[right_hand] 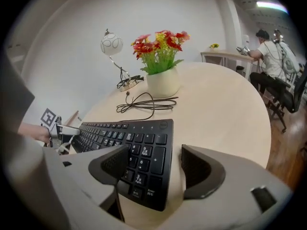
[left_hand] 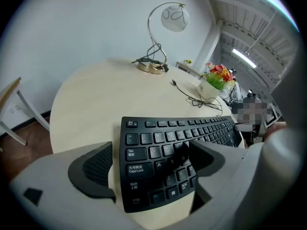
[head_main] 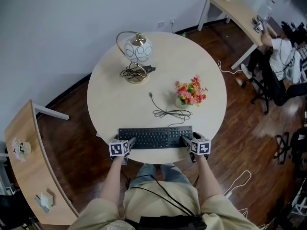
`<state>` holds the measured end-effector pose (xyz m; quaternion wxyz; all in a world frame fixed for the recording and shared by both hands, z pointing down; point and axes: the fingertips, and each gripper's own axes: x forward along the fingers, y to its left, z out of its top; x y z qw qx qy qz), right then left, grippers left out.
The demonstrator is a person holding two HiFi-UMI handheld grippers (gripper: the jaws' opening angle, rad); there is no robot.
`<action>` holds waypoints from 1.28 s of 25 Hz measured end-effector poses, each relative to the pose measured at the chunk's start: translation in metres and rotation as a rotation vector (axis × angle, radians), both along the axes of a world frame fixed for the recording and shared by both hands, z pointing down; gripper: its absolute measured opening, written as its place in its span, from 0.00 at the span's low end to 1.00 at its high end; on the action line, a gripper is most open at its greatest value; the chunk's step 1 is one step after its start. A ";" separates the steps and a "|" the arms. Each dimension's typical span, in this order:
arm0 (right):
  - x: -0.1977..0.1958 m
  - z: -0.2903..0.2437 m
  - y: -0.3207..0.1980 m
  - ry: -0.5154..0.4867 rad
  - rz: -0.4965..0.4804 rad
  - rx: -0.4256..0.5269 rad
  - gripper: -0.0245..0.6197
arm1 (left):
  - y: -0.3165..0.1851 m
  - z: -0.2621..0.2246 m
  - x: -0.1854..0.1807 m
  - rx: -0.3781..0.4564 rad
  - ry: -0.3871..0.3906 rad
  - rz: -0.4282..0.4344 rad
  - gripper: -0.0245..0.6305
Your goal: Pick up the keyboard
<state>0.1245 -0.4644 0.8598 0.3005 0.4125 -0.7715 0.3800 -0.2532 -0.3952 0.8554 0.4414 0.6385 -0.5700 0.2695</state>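
A black keyboard (head_main: pixel 155 137) lies flat near the front edge of the round beige table (head_main: pixel 110 99). My left gripper (head_main: pixel 130 143) stands open at its left end. In the left gripper view the keyboard's (left_hand: pixel 163 133) left end lies between the jaws of the left gripper (left_hand: pixel 151 169), one jaw just off the end and the other over the keys. My right gripper (head_main: pixel 185 140) stands open at the right end. In the right gripper view the number pad of the keyboard (right_hand: pixel 124 128) sits between the jaws of the right gripper (right_hand: pixel 158 169).
The keyboard's loose cable (head_main: pixel 170 111) coils behind it. A pot of red flowers (head_main: pixel 191 94) stands at centre right, and a globe lamp (head_main: pixel 136 56) at the back. A person (head_main: pixel 283 56) sits at a desk at the far right. A wooden desk (head_main: pixel 29 166) is at left.
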 end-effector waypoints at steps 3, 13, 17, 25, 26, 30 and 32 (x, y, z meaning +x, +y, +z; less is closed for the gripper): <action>-0.011 -0.005 0.003 -0.091 0.013 -0.011 0.49 | -0.001 -0.003 0.001 0.015 0.001 0.010 0.75; 0.001 -0.038 -0.012 -0.145 0.049 0.061 0.49 | -0.001 -0.021 0.012 -0.016 0.082 0.002 0.60; 0.008 -0.085 -0.027 -0.189 0.041 0.166 0.49 | -0.018 -0.059 0.019 0.092 0.092 -0.008 0.60; 0.021 -0.228 -0.073 -0.285 0.064 0.484 0.49 | -0.088 -0.197 0.026 0.423 0.066 0.021 0.56; 0.024 -0.246 -0.077 -0.295 0.071 0.524 0.49 | -0.094 -0.216 0.029 0.464 0.063 0.029 0.56; 0.036 -0.324 -0.093 -0.335 0.073 0.698 0.49 | -0.117 -0.281 0.044 0.606 0.085 0.054 0.56; 0.044 -0.361 -0.098 -0.345 0.068 0.778 0.49 | -0.124 -0.314 0.050 0.682 0.141 0.047 0.56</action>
